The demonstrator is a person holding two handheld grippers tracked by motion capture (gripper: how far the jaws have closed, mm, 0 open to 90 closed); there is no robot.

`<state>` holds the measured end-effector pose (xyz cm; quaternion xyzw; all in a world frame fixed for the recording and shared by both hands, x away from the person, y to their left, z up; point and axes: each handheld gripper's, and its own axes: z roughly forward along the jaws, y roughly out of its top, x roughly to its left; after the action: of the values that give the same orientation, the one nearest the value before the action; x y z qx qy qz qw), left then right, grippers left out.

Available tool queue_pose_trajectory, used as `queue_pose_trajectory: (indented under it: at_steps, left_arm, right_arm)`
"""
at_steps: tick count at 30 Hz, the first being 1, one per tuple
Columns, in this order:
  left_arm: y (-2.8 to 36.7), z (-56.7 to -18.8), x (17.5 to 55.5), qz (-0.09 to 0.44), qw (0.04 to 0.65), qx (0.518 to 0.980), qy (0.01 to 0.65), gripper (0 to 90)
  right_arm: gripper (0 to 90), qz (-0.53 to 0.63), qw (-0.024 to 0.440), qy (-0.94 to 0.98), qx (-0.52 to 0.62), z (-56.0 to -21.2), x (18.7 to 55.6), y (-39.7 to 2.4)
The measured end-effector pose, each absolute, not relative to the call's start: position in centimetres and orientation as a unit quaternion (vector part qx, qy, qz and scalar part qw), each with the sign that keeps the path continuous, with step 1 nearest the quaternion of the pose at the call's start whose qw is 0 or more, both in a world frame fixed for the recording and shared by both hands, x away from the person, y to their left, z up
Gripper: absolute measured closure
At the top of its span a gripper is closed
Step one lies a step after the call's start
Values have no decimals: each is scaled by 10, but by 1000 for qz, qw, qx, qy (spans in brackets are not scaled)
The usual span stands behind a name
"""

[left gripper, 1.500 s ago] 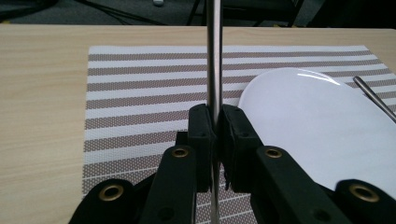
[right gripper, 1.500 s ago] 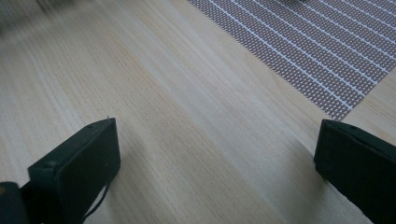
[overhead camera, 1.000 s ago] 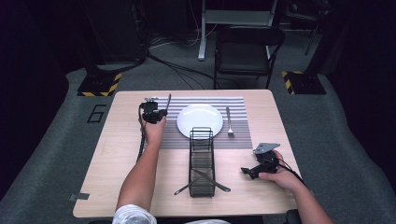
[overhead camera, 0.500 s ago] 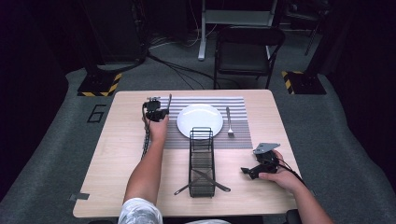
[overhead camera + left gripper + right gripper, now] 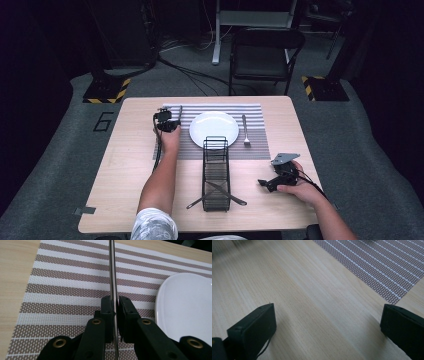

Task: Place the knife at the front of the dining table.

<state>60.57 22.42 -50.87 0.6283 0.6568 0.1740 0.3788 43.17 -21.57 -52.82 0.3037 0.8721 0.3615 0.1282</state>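
Your left gripper (image 5: 170, 120) has its jaws squeezed tight on a thin metal knife (image 5: 112, 275), and the knife sits on edge over the striped mat (image 5: 62, 280), just beside the white plate (image 5: 214, 129) on its left side. I think you are laying the table, and the knife is about to go down next to the plate. Be careful here. The knife is thin and smooth, so it could slip or twist between the jaws if you tip your hand. If you let go while it is on its edge, it may fall flat with a clatter and end up crooked, or bump the plate because the plate is so close. Lower it gently and let it lie flat first. A fork (image 5: 245, 131) lies on the mat on the other side of the plate. Your right gripper (image 5: 274, 182) rests low over the bare wood table (image 5: 294, 302) with its jaws wide apart and nothing in them. Between your arms is a black wire basket (image 5: 216, 172). It looks like two more pieces of cutlery (image 5: 216, 194) are in its near end, crossed, with their ends poking out past the sides. I cannot tell which pieces they are. The far part of the basket looks bare.
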Motion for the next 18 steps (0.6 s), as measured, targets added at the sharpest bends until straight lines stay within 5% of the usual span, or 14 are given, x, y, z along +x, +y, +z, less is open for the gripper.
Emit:
queue_pose_trajectory:
  at_steps: [18]
  left_arm:
    - [224, -518, 609, 169, 372, 625, 665, 822]
  right_arm:
    - [0, 362, 129, 872, 304, -528, 432, -216]
